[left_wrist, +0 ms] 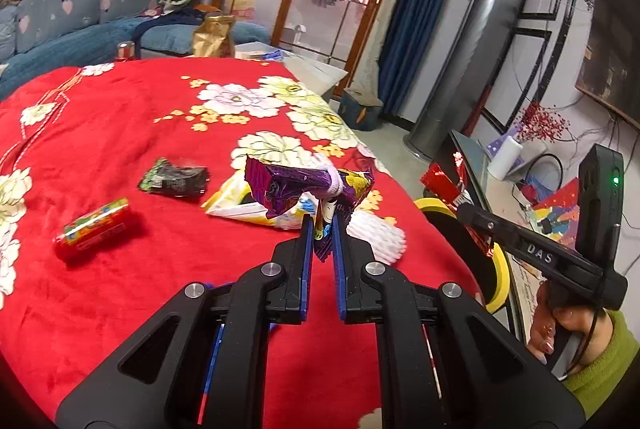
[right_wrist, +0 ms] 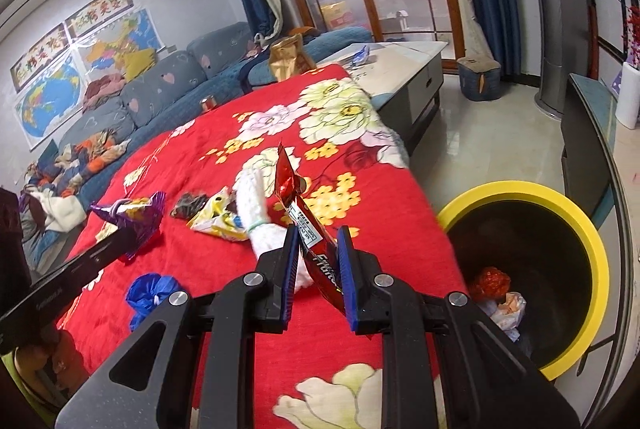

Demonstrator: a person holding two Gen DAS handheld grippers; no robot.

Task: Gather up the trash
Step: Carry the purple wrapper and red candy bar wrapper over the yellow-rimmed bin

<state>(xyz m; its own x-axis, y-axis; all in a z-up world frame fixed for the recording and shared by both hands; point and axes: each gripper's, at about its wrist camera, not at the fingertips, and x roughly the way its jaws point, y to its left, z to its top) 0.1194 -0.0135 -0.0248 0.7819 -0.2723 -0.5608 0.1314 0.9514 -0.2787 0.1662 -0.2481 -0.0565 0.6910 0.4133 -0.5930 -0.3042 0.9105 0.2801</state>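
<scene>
Left wrist view: left gripper [left_wrist: 323, 229] jaws nearly closed, pinching one purple wrapper [left_wrist: 296, 185] at its lower edge; the wrapper sticks up and forward past the fingertips, clear of the red floral cloth [left_wrist: 140, 133] on the tabletop. Loose on the cloth: one red-green packet [left_wrist: 94, 227] far left, one dark wrapper [left_wrist: 175, 177] left of the jaws, one yellow-white bag [left_wrist: 236, 203] right behind the purple wrapper, one white knit item [left_wrist: 374, 233] just right of the fingertips. Right gripper [left_wrist: 460, 203] enters at right edge carrying one red wrapper [left_wrist: 440, 183]; a hand [left_wrist: 550, 321] with a green sleeve holds its grip. Yellow bin rim [left_wrist: 502, 285] shows below it. Right wrist view: right gripper [right_wrist: 318, 239] jaws narrow, clamped on that one red wrapper [right_wrist: 304, 213], which stands upright between the pads and extends above them. One yellow-rimmed bin [right_wrist: 576, 225] on the floor to the right, beside the tabletop edge, some trash already inside. Left gripper [right_wrist: 118, 235] visible at left with the purple wrapper [right_wrist: 138, 215]. Also on the cloth [right_wrist: 240, 309]: one blue bag knot [right_wrist: 150, 293], dark wrapper [right_wrist: 190, 205], yellow-white bag [right_wrist: 218, 219], white knit item [right_wrist: 258, 205].
</scene>
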